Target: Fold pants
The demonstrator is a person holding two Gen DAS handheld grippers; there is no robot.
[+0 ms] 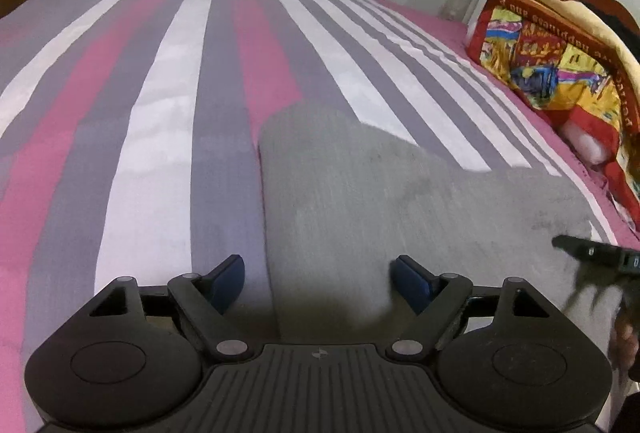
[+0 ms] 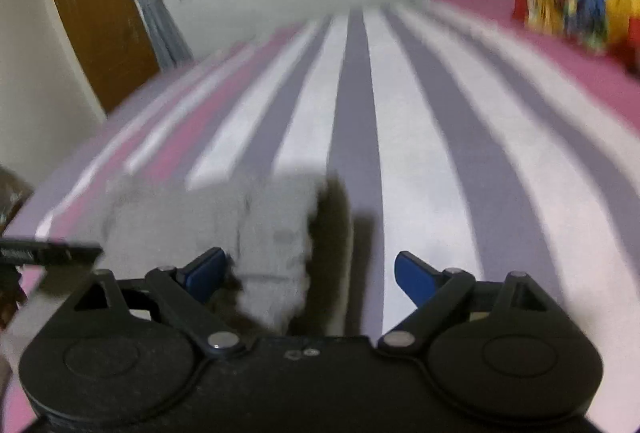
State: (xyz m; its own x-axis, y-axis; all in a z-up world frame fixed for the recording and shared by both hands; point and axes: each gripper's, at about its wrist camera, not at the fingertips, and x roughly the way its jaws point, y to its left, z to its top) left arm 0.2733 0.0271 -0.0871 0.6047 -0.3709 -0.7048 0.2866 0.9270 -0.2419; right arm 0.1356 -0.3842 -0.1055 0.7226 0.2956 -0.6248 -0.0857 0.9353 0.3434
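Note:
The grey pants [image 1: 392,201] lie flat on the striped bed, spread from the centre to the right in the left wrist view. My left gripper [image 1: 320,281] is open, its blue pads apart just above the pants' near left edge, holding nothing. In the right wrist view, which is blurred, a bunched part of the grey pants [image 2: 248,233] lies between and left of the fingers. My right gripper [image 2: 308,277] is open, with the cloth between its jaws near the left pad. The right gripper's tip also shows at the right edge of the left wrist view [image 1: 596,253].
The bed has a pink, grey and white striped sheet [image 1: 168,105]. A colourful folded blanket [image 1: 560,65] lies at the far right by the wall. A wooden door [image 2: 100,13] and a window with curtains stand beyond the bed.

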